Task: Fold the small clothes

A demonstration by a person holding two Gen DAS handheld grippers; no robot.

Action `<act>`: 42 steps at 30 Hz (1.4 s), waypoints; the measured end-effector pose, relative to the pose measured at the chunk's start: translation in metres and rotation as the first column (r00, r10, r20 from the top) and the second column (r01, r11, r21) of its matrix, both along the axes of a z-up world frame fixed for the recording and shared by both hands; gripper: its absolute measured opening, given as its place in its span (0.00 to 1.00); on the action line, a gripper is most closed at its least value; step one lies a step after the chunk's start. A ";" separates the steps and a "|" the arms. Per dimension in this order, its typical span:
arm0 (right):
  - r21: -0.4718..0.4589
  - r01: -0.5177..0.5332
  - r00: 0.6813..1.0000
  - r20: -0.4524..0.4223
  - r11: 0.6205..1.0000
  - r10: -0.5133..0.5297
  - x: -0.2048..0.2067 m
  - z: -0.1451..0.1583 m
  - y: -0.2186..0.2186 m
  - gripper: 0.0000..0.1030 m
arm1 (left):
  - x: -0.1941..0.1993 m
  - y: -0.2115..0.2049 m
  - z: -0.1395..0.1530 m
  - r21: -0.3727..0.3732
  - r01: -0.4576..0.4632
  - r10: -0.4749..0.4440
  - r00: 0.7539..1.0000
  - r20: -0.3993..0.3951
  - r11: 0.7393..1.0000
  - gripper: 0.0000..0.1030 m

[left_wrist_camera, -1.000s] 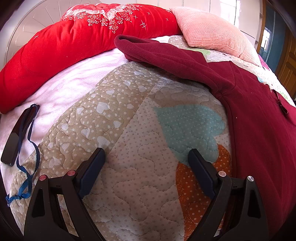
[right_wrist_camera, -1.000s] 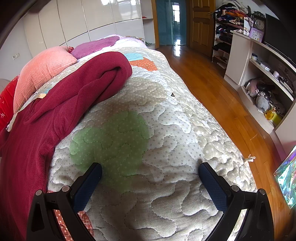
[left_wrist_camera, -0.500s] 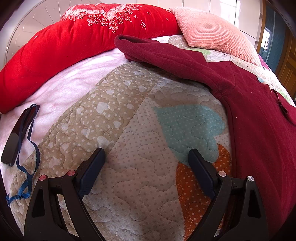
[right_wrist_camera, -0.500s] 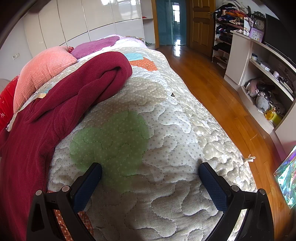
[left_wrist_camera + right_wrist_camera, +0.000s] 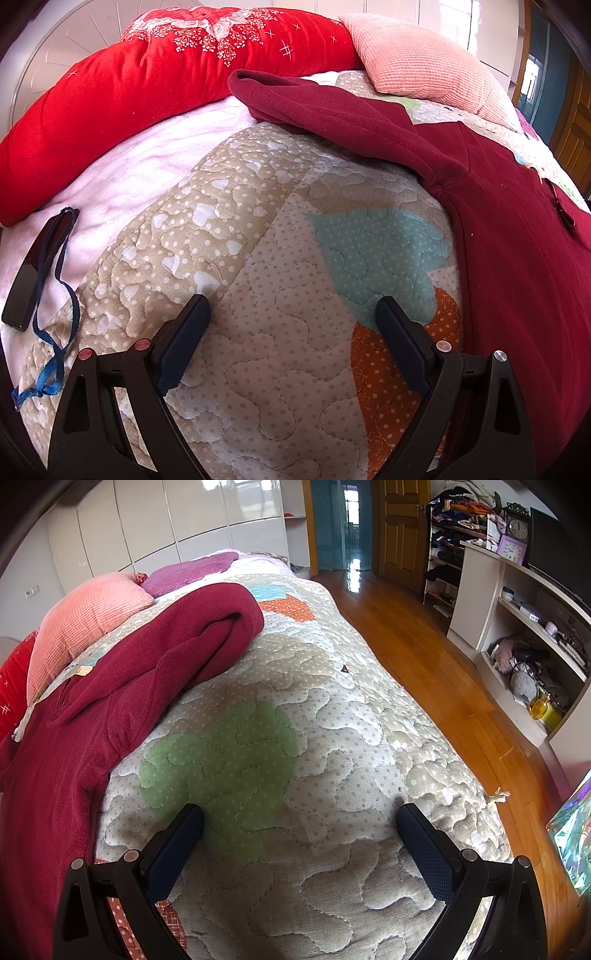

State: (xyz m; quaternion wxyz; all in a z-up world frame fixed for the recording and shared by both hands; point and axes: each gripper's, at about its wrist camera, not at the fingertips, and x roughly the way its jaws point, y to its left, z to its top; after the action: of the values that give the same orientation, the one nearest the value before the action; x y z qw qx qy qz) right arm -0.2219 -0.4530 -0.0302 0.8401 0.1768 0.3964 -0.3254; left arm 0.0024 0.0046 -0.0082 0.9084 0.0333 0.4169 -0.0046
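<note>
A dark red fleece garment (image 5: 517, 229) lies spread on the quilted bed, one sleeve (image 5: 314, 107) reaching toward the red bolster. In the right wrist view the garment (image 5: 74, 746) fills the left side, its other sleeve (image 5: 207, 627) folded over on the quilt. My left gripper (image 5: 290, 314) is open and empty, low over the quilt (image 5: 258, 295), left of the garment. My right gripper (image 5: 301, 819) is open and empty over the green patch (image 5: 225, 764), right of the garment.
A red bolster (image 5: 147, 74) and a pink pillow (image 5: 417, 66) lie at the bed's head. A black case with a blue strap (image 5: 33, 273) lies on the pink sheet at left. The bed edge, wooden floor (image 5: 424, 657) and shelves (image 5: 524, 635) are at right.
</note>
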 end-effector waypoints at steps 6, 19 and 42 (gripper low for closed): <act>0.000 0.002 1.000 -0.002 1.000 -0.002 -0.001 0.000 0.000 1.00 | 0.000 0.000 0.000 -0.001 0.000 0.000 1.000 0.000 1.000 0.89; 0.028 0.038 0.997 -0.061 0.999 -0.037 -0.002 0.027 0.013 0.97 | 0.001 -0.002 0.016 0.039 0.019 -0.017 0.998 -0.060 0.999 0.89; -0.285 -0.246 0.957 0.078 0.926 0.278 -0.017 0.149 0.214 0.97 | -0.135 -0.045 0.123 -0.091 0.297 -0.278 0.944 0.176 0.951 0.89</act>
State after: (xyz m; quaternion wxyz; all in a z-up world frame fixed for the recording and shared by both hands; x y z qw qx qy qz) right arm -0.2388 -0.2393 0.1189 0.9140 0.0237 0.3179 -0.2507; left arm -0.1321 -0.0405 0.1144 0.9290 0.0413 0.3318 -0.1587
